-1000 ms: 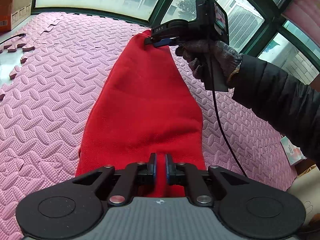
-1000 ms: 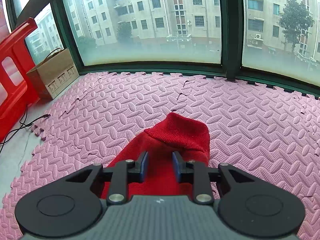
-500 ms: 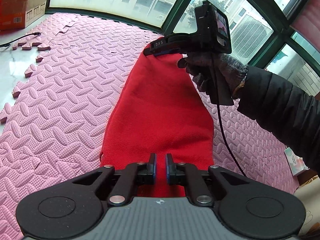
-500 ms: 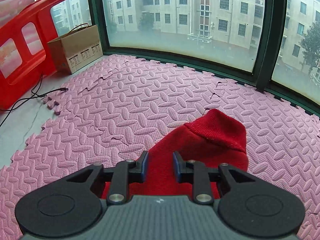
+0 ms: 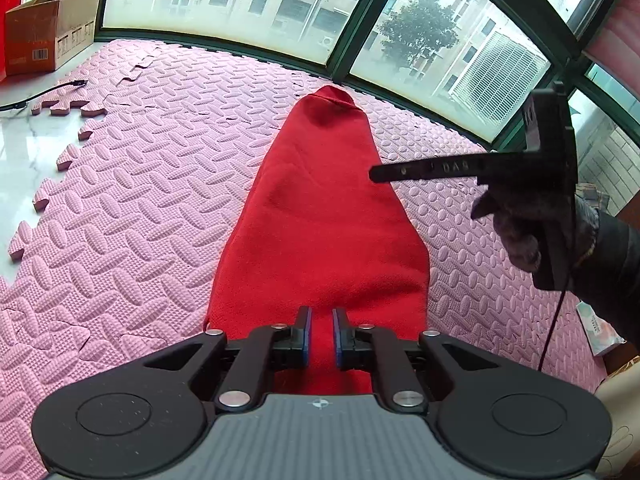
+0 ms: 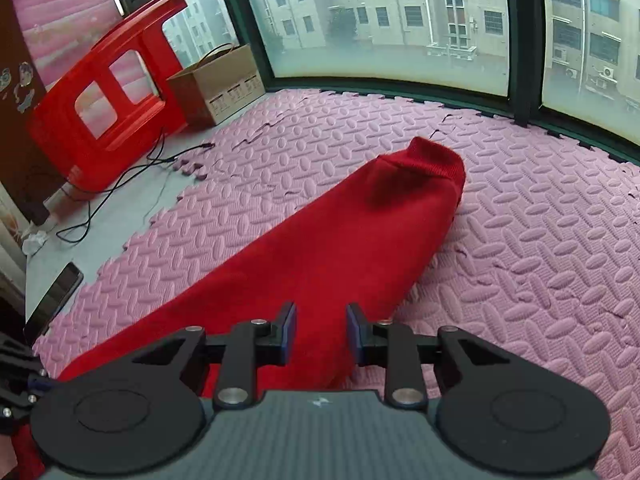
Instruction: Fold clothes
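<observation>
Two tools framed one red garment (image 5: 320,216), which lay stretched in a long, narrowing strip on the pink foam floor mat (image 5: 132,184). Seen from the left wrist, the left tool (image 5: 320,332) sat at the wide near end of the garment, its jaws opening from a narrow gap, with red cloth showing between the blue pads (image 5: 306,330); whether the pads pressed on the cloth could not be told. From there the garment ran straight away toward the window, tapering to a ribbed end near the far edge of the mat. The right tool (image 5: 376,174) hung in the air to the right, held by a gloved hand (image 5: 532,228), its tip over the garment's right edge and clear of the cloth. A cardboard box (image 5: 48,28) stood at the far left corner. Seen from the right wrist, the right tool (image 6: 320,334) hovered above the garment's near part, its jaws standing apart with nothing gripped between them. The garment (image 6: 320,248) ran diagonally up to the right, ending in a ribbed cuff (image 6: 436,160). A red plastic stool (image 6: 108,92) lay on its side at the left, beside the box (image 6: 220,84).
</observation>
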